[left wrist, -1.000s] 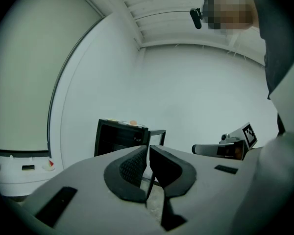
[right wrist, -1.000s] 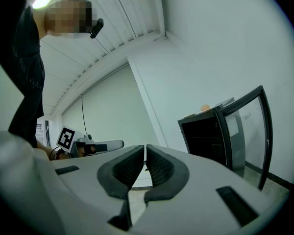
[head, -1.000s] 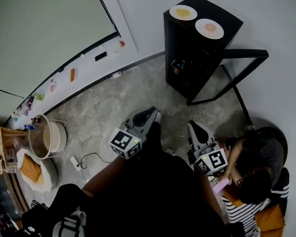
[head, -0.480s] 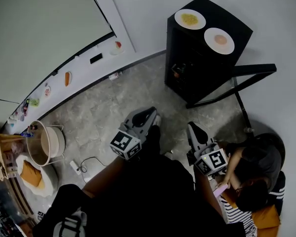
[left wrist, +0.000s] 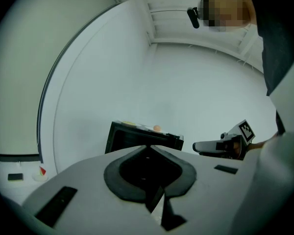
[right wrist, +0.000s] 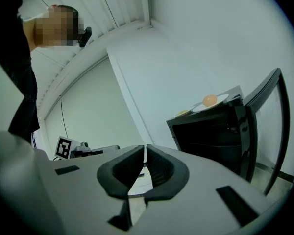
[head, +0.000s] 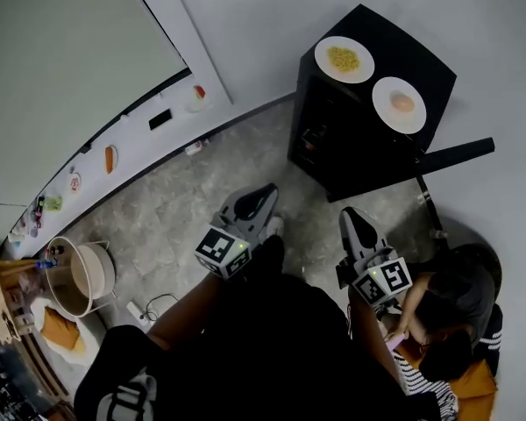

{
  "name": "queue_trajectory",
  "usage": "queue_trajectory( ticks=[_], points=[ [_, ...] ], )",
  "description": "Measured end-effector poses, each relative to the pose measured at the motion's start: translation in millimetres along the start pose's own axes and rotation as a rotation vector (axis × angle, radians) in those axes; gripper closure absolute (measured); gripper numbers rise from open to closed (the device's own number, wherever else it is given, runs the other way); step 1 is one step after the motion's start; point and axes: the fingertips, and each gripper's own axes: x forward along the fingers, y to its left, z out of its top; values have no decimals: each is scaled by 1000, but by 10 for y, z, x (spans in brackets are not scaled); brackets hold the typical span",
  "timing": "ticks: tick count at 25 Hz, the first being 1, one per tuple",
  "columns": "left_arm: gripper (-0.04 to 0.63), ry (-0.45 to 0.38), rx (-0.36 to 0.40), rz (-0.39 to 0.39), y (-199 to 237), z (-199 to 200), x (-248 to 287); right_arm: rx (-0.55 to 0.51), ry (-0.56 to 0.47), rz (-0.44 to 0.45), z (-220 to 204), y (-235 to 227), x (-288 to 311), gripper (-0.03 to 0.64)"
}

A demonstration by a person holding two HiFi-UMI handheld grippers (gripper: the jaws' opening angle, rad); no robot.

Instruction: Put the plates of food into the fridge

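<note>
Left claw (head: pixel 267 191) and right claw (head: pixel 348 214) are both closed, empty, near the open fridge (head: pixel 333 147).

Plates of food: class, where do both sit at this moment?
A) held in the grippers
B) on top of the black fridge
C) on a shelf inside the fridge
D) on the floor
B: the yellow-food plate and the orange-food plate both rest on top of the fridge, not inside it.

Two white plates lie flat on top of the black fridge (head: pixel 333 152), whose door (head: pixel 451 154) is swung open.
The plate with yellow food (head: pixel 344 59) and the plate with an orange lump (head: pixel 400 104), perhaps fruit, lie side by side, not touching, the orange one nearer the door.
</note>
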Motion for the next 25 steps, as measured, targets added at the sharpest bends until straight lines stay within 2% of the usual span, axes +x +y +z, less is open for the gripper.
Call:
queue_trajectory(
  ticks=[6,15,21,25],
  points=[
    [557,7,-9,-46,321,140,290,9,0,-51,73,-141,354,583],
    [557,34,-14,-136,551,178,671,63,-39,-115,238,-303,647,583],
    [557,15,3,-157,633,278,784,145,-94,-159,351,-460,666,583],
    [557,12,-1,-138,608,304,834,233,-151,-205,432,-696,593,583]
  ],
)
